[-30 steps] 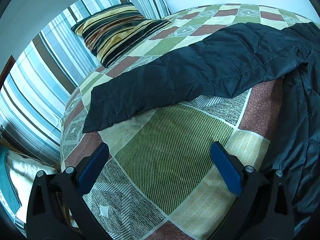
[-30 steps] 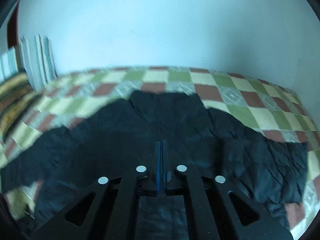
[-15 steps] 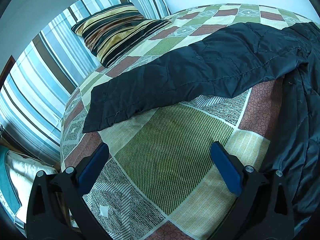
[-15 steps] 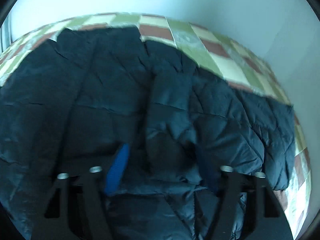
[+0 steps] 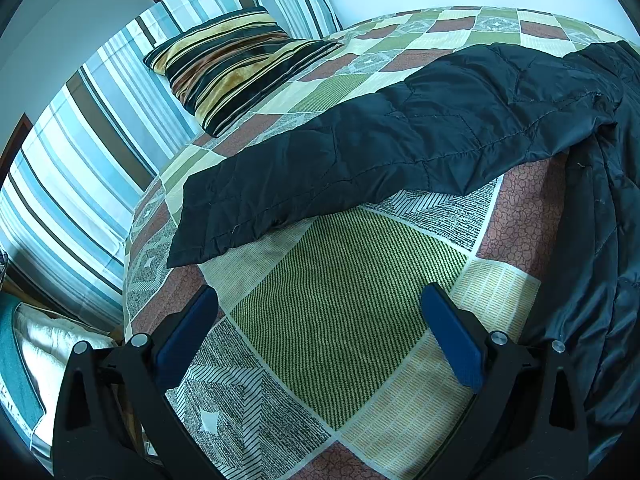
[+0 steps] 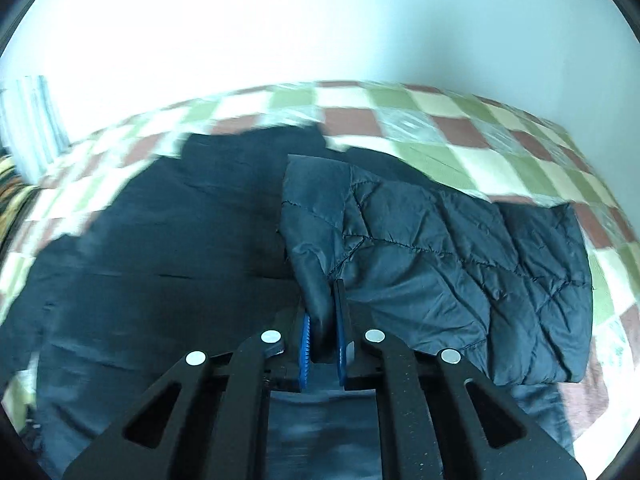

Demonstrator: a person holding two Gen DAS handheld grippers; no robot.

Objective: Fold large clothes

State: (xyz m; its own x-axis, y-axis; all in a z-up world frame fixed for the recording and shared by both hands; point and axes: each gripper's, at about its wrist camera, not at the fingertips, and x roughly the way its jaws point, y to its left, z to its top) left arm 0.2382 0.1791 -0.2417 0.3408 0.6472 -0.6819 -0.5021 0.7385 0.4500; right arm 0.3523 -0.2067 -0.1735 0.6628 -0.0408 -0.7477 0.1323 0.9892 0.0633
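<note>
A large black quilted jacket [image 5: 400, 148] lies spread on a patchwork bedspread [image 5: 344, 312], one sleeve stretched toward the left. My left gripper [image 5: 316, 308] is open and empty, hovering over bare bedspread just short of the sleeve. In the right wrist view the jacket [image 6: 460, 248] fills the middle, with a folded flap lying to the right. My right gripper [image 6: 322, 312] is shut on a fold of the jacket fabric, which bulges up between the blue pads [image 6: 305, 340].
A striped brown and gold pillow [image 5: 236, 64] lies at the head of the bed against a blue striped headboard cover [image 5: 100, 128]. The bed's left edge [image 5: 128, 264] drops to a lower white surface. A pale wall [image 6: 320, 20] stands behind the bed.
My right gripper opened over the jacket, then closed on a fold of it and tilted back up. The left gripper has stayed still and open.
</note>
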